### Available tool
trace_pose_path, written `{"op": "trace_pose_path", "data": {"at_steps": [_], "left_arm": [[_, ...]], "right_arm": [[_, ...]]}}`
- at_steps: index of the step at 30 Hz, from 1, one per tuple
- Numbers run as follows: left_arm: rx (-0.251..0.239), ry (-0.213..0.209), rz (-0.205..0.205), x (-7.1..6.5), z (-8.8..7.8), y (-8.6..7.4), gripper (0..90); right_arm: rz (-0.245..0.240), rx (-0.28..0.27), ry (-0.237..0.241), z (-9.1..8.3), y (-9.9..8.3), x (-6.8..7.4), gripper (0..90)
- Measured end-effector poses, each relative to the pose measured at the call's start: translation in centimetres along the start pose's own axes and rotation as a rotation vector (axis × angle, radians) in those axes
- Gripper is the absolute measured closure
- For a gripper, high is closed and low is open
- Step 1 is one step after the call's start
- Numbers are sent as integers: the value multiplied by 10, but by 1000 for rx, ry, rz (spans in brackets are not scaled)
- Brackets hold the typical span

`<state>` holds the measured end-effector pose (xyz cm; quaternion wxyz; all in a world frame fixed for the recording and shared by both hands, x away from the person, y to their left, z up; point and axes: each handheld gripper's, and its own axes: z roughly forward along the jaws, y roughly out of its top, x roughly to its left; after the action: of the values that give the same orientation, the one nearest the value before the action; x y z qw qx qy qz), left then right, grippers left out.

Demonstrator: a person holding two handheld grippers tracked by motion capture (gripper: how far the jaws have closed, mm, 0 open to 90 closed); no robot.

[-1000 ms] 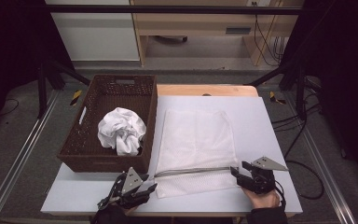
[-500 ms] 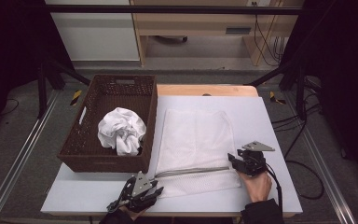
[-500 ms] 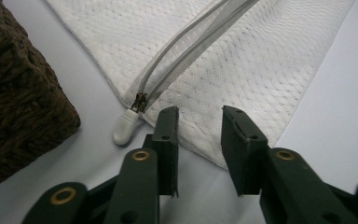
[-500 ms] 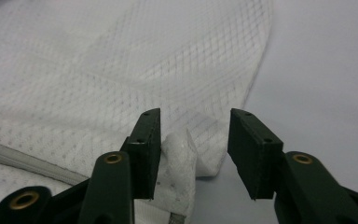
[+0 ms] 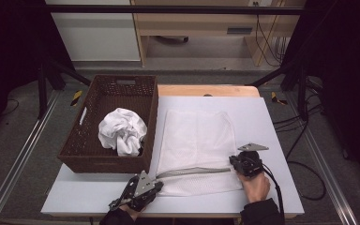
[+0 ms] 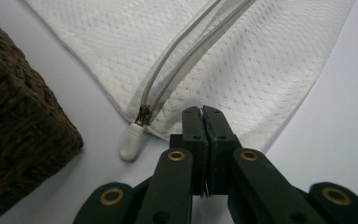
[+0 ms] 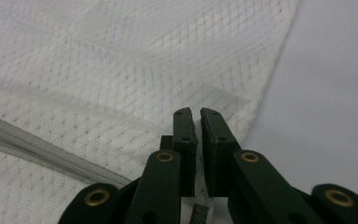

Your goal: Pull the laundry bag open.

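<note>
At the near edge of the table (image 5: 281, 122), the white mesh laundry bag (image 5: 197, 140) lies flat, just beside the brown wicker basket (image 5: 98, 159) holding a crumpled white cloth (image 5: 122, 131). The left tool (image 5: 155, 183) has just been closing and is clenched on the bag's near left corner, beside the zipper pull (image 6: 131, 142). The right tool (image 5: 234, 164) has just been closing and is clenched on the mesh at the near right corner.

claw (image 6: 204, 122): 2 black jaws – brass rivets | grey 3-cornered plate | black cable, dark sleeves
</note>
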<state>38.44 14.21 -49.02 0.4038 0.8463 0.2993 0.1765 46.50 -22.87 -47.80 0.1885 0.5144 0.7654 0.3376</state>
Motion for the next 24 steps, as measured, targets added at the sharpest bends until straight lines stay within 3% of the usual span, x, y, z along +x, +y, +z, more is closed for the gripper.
{"op": "trace_pose_path", "data": {"at_steps": [6,9,13,16,18,21,24], "left_arm": [[1,-5,-5,1,1,1,870],[-1,-11,-7,1,1,1,868],[-3,-4,0,0,1,0,861],[-4,-2,-1,0,1,0,859],[-4,-7,-8,0,1,0,857],[-5,-6,-10,0,1,0,856],[-5,-4,-10,0,2,0,853]], "right_arm": [[35,-58,-16,9,5,-9,857],[45,-56,-19,9,5,-10,830],[27,-115,-56,-12,2,-5,645],[29,-152,-11,-29,-8,-1,574],[26,-126,-1,-35,-18,2,584],[16,-39,7,-31,-30,6,634],[12,-18,0,-31,-31,9,739]]}}
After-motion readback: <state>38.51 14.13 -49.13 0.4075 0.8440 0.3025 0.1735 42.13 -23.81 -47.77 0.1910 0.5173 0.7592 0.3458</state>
